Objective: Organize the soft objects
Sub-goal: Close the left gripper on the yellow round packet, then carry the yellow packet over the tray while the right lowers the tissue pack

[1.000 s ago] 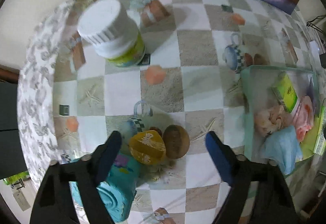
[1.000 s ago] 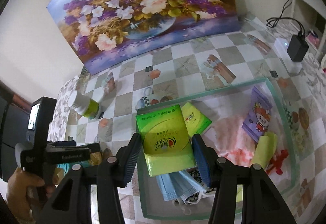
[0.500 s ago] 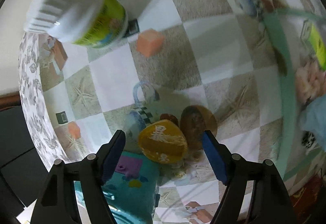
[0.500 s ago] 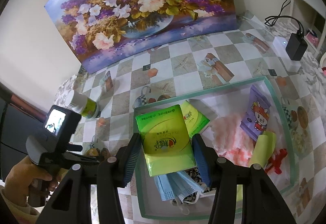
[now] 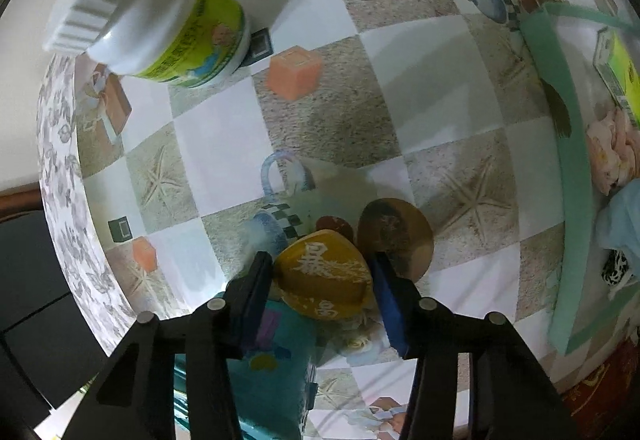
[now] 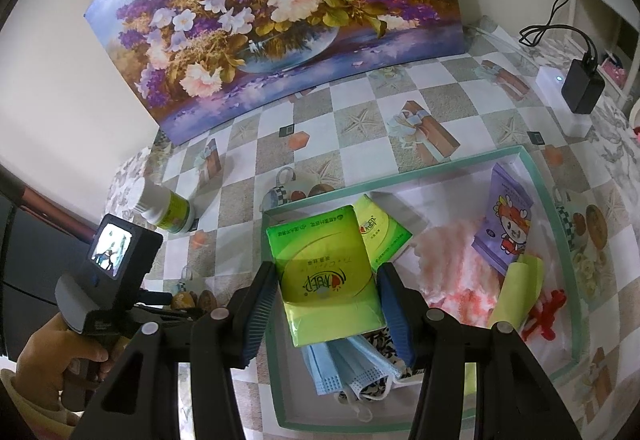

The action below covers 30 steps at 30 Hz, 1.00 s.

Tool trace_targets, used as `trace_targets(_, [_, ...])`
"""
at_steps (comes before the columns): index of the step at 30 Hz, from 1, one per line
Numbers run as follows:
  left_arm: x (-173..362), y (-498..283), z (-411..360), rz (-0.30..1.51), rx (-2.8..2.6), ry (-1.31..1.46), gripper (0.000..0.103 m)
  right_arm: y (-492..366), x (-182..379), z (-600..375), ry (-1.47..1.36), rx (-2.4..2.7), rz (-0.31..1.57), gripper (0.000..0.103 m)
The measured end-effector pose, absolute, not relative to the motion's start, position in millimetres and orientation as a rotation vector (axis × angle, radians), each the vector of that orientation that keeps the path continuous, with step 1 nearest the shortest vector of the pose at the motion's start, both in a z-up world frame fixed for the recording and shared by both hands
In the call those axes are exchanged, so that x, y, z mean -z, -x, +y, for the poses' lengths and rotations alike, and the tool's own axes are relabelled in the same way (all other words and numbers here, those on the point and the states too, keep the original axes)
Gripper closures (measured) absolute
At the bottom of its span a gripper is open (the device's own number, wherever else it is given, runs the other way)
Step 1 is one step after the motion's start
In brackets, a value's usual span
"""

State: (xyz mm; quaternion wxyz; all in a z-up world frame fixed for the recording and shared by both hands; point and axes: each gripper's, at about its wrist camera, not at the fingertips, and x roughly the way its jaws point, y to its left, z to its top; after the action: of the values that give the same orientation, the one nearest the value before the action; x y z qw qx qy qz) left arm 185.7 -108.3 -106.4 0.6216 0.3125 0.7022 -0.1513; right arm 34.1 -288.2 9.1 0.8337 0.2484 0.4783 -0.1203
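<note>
The left gripper (image 5: 322,274) is pointing steeply down near the left edge of the checkered tablecloth (image 5: 432,52), and its jaws have just been closing around a yellow soft toy (image 5: 322,280) with white characters on it; both pads are now sitting against the toy's sides, gripping it. The toy is lying on a teal cloth item (image 5: 272,372) at the near left of the table, just left of the shallow green-rimmed tray (image 5: 560,88). A white-capped bottle (image 5: 160,16) with a green label is standing farther back by the left edge. The right gripper (image 6: 328,288) is hovering over the tray's near left corner, holding a green tissue pack (image 6: 324,272) at a medium spread, pads pressing on its two long sides. Under it in the tray (image 6: 552,208) are lying blue face masks (image 6: 348,368), a second green pack (image 6: 380,236), a pink fluffy cloth (image 6: 452,260), a purple cartoon packet (image 6: 506,220) and a yellow sheet (image 6: 520,288). A person's hand (image 6: 60,356) is gripping the left tool's handle.
</note>
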Motion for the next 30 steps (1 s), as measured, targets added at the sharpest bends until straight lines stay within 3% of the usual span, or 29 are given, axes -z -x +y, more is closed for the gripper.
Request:
trace_targets(7, [97.1,-183.9,-101.9,1.578,0.350,-0.657,0.052,-33.2,-10.5,-289.6,-0.532,0.257,1.011,0.049])
trace_targets(19, [16.8,-140.2,-137.9,1.350,0.534,-0.390,0.051,-21.3,-3.2,-312.6,-0.578,0.320,1.018,0.049])
trace_targets(30, [10.6,-84.4,-193.1,1.319,0.592,-0.274,0.051,-3.0,4.0,-339.7,-0.596,0.407,1.041,0.048])
